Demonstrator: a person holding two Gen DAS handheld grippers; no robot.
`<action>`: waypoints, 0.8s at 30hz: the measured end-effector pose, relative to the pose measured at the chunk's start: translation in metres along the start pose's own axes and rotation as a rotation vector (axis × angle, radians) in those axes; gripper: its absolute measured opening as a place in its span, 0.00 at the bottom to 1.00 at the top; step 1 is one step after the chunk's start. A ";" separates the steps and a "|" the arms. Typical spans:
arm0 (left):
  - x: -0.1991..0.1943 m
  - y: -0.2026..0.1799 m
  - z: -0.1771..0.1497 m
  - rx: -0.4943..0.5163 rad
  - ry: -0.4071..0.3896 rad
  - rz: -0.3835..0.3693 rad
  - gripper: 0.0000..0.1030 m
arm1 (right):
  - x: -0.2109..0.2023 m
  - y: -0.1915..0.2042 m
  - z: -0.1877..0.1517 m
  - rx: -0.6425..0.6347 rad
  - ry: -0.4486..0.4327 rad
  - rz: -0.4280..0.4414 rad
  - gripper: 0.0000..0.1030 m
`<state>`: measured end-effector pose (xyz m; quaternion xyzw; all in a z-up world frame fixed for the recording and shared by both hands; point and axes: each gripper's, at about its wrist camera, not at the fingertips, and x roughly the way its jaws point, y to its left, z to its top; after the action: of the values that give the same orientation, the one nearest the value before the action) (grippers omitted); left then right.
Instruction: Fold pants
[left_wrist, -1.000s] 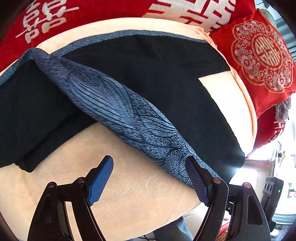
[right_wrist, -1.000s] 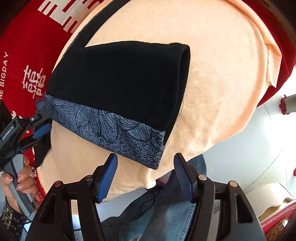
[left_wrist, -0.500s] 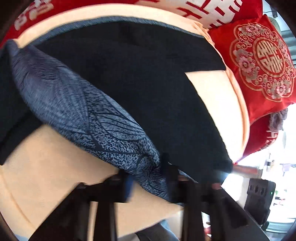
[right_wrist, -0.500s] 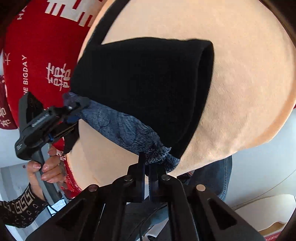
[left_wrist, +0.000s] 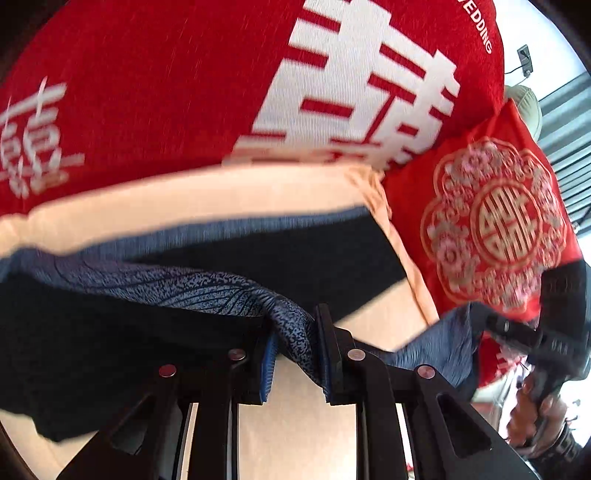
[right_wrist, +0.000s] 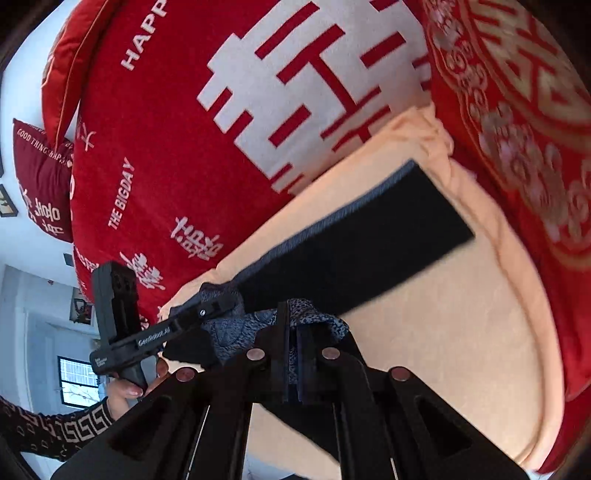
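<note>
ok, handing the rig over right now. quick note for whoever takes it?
Left tongs: shut on the pants' patterned blue band.
Right tongs: shut on the same band, further along.
Pants: black, partly on the peach blanket, the gripped edge lifted off it.
Done: both grips made.
Left: probably carry the band over the pants, lay it flat, release.

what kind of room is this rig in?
Most likely a bedroom at home, dressed for a wedding. The pants lie on a peach blanket over what seems a bed, backed by a red cover with wedding lettering and a red embroidered cushion. A window shows behind.
</note>
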<state>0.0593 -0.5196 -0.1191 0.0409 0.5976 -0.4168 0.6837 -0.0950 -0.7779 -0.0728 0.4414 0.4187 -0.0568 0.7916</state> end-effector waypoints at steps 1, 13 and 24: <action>0.004 -0.001 0.012 0.007 -0.002 0.016 0.21 | 0.007 -0.005 0.025 -0.004 0.006 0.006 0.03; 0.009 0.010 0.016 0.012 0.053 0.161 0.53 | 0.108 -0.049 0.125 -0.063 0.145 -0.160 0.07; 0.055 0.101 -0.037 -0.164 0.144 0.445 0.61 | 0.052 -0.033 0.073 -0.061 0.053 -0.205 0.74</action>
<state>0.0893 -0.4619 -0.2215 0.1454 0.6530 -0.2019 0.7153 -0.0313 -0.8377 -0.1122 0.3733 0.4838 -0.1131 0.7834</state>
